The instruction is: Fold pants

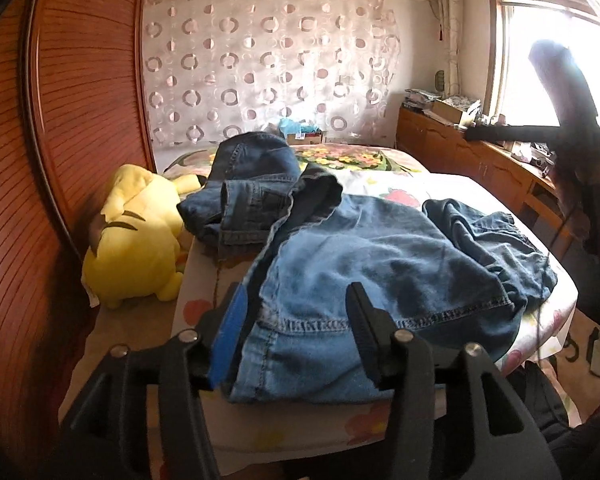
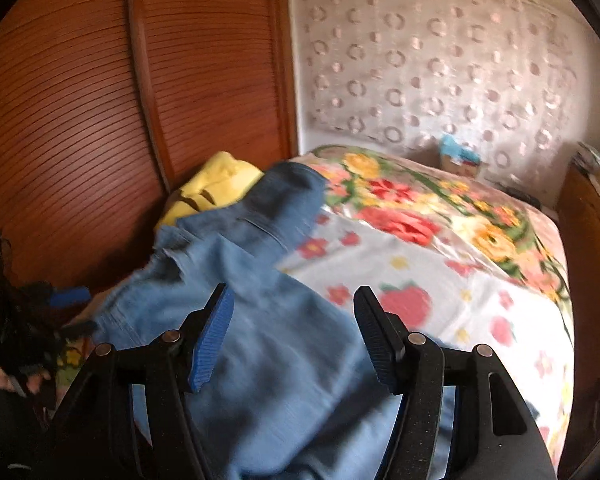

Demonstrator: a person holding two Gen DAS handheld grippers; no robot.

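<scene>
Between the spread fingers of both the left gripper (image 1: 296, 312) and the right gripper (image 2: 294, 312), crumpled blue denim pants (image 1: 360, 248) lie at the near edge of the floral-sheeted bed (image 2: 440, 264); only the left view shows their bunched far leg.

Matt denim pants (image 1: 364, 256), slatted wood wardrobe (image 1: 60, 120)

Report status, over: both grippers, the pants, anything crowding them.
Left gripper open, straddling the hem. Right gripper open above the pants, rumpled and unfolded on the bed. Yellow plush toy alongside.

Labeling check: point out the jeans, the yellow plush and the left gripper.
jeans (image 1: 380, 264): left wrist view, on the light denim panel.
yellow plush (image 1: 140, 240): left wrist view, on its body beside the jeans.
left gripper (image 1: 296, 320): left wrist view, midway between the open fingertips.
</scene>
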